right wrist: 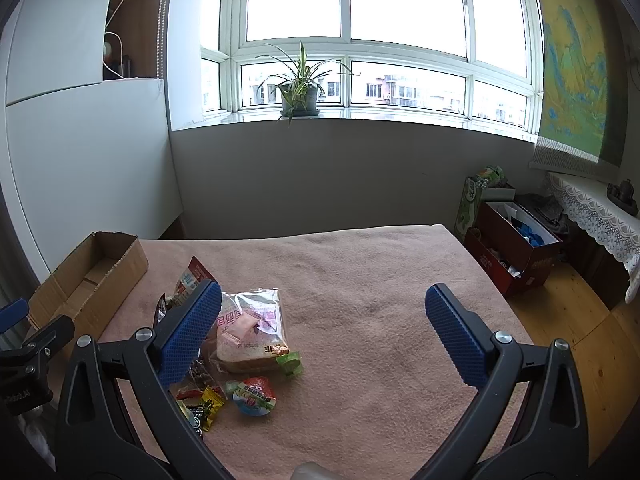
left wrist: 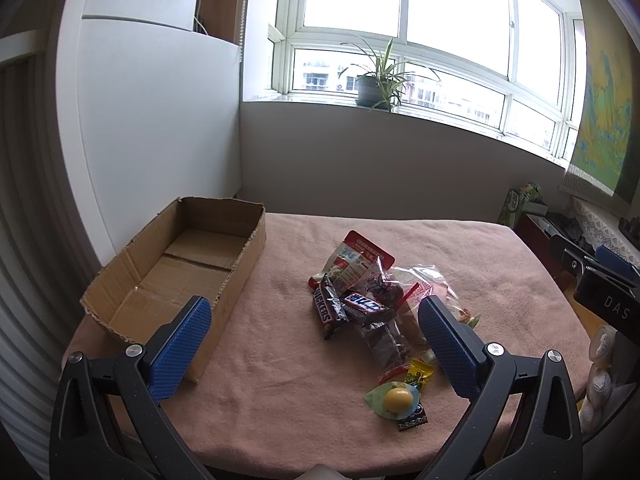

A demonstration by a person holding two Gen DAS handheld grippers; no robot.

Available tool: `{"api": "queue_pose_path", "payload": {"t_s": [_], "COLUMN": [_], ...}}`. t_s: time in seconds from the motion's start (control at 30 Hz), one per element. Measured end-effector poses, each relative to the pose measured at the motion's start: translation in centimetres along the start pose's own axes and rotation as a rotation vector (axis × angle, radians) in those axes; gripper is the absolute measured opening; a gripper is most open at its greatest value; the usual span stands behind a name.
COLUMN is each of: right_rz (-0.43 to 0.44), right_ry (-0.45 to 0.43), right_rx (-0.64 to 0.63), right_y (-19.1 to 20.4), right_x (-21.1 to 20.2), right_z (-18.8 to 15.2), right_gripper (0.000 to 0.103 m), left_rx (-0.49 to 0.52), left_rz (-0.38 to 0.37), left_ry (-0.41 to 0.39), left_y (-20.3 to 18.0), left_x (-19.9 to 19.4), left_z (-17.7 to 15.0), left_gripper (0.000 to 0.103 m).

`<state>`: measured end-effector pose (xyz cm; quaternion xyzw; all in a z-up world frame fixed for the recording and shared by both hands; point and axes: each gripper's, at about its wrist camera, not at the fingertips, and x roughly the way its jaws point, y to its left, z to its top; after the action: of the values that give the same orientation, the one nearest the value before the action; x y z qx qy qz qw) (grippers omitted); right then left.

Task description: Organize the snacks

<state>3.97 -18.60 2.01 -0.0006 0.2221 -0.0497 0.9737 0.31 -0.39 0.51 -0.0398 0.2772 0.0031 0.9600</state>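
Note:
A pile of snacks lies on the pink cloth-covered table (left wrist: 280, 380): two Snickers bars (left wrist: 330, 308), a red-and-white bag (left wrist: 352, 260), a clear bag of dark pieces (left wrist: 384, 340), a yellow jelly cup (left wrist: 396, 399) and small candies (left wrist: 418, 372). An open, empty cardboard box (left wrist: 180, 268) stands at the left. My left gripper (left wrist: 314, 340) is open above the table, apart from the pile. In the right wrist view, wrapped bread (right wrist: 252, 328), a jelly cup (right wrist: 256, 396) and a yellow candy (right wrist: 208, 404) lie by the open right gripper (right wrist: 324, 332). The box (right wrist: 88, 276) sits far left.
A white cabinet (left wrist: 152, 120) stands behind the box. A potted plant (right wrist: 298, 92) is on the windowsill. Beside the table on the right are a red carton (right wrist: 516, 248) and a lace-covered shelf (right wrist: 600, 216) on a wooden floor. The right gripper's body (left wrist: 600, 280) shows at the edge.

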Motion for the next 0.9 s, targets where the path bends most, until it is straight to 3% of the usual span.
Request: {"api": "queue_pose_path", "payload": {"t_s": [0.9], "right_rz": [0.003], "right_ry": [0.016], "right_rx": [0.005], "right_y": [-0.15], "right_x": [0.35], "right_z": [-0.46], "right_gripper": [0.103], "left_rx": [0.001], "left_rz": [-0.003], "left_ry": [0.01], "left_y": [-0.09], "left_x": [0.26], "left_z": [-0.24], "left_gripper": [0.102]}}
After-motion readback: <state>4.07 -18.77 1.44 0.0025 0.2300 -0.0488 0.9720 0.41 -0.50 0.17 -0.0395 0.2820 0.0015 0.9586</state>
